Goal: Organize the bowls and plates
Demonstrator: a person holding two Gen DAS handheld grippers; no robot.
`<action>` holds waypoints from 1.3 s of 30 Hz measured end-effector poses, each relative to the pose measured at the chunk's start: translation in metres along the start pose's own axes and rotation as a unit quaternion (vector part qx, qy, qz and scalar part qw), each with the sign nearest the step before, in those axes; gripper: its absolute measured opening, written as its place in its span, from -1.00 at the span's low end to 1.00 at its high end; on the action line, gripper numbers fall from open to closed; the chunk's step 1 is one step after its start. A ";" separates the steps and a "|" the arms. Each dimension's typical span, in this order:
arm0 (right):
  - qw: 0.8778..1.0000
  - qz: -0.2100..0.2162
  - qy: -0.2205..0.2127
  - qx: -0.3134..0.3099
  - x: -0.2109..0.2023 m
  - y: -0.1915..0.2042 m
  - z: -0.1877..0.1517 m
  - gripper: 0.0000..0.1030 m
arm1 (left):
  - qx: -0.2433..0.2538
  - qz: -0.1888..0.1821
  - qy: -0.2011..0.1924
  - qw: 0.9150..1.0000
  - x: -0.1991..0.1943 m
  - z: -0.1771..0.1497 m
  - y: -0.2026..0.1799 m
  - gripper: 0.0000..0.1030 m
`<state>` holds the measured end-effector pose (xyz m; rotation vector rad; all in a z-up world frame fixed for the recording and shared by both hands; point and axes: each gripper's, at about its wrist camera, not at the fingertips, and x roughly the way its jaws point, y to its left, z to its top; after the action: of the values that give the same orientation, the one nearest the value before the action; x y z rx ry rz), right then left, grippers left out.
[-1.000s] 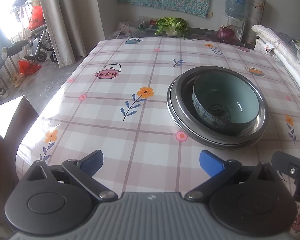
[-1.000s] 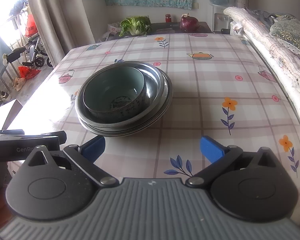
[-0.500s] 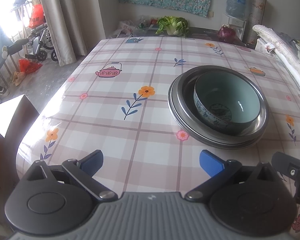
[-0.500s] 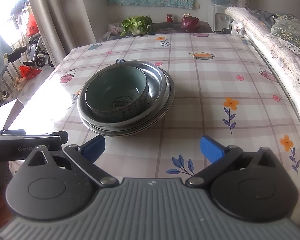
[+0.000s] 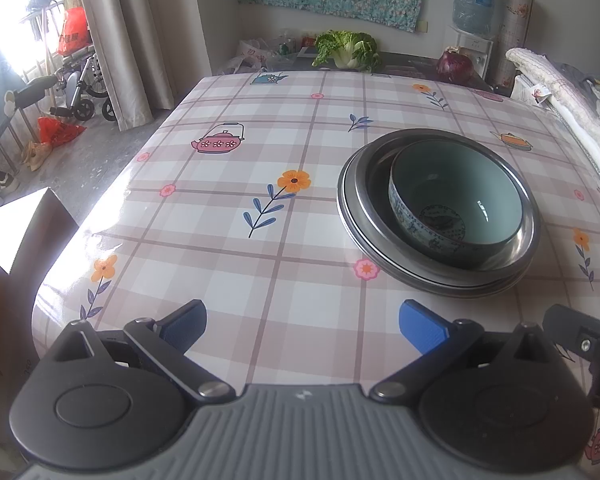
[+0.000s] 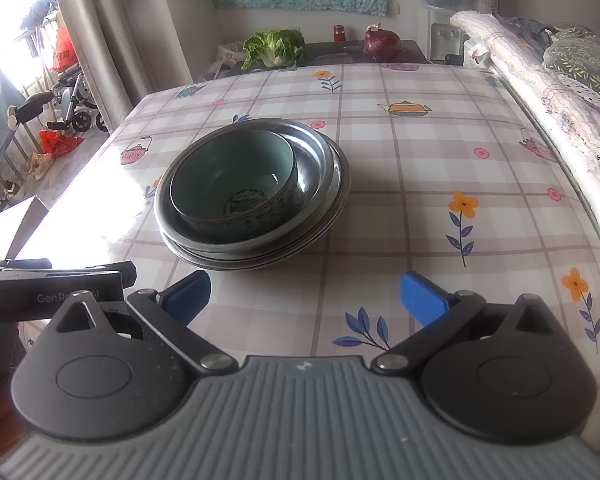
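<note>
Left gripper (image 5: 302,326) spread wide, empty, hovering low over the table (image 5: 228,208) near edge. Right gripper (image 6: 304,294) likewise spread, holding nothing, aimed just short of the stack. Ceramic bowl (image 6: 236,184) sits nested in the metal plates (image 6: 324,184), mid-table, off-centre toward the plates' near-left rim. Nesting saves space; stack looks organized, so both grippers probably just stand clear.

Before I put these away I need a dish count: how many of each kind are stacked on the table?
Ceramic bowl: 1
Metal plates: at least 2 by the rims; the exact number is hard to tell
Total: at least 3, all in one stack on the table.
</note>
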<state>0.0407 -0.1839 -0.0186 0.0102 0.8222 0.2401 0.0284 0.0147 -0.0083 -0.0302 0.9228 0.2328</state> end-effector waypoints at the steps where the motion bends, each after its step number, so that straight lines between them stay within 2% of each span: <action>1: 1.000 0.000 0.000 0.000 0.000 0.000 0.000 0.98 | 0.000 0.000 0.000 1.000 0.000 0.000 0.000 1.00; 39: 1.000 0.003 0.002 -0.004 0.002 0.002 0.002 0.98 | 0.000 0.001 0.001 1.000 0.000 0.001 0.001 1.00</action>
<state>0.0429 -0.1815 -0.0186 0.0049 0.8257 0.2481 0.0295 0.0159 -0.0075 -0.0294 0.9254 0.2348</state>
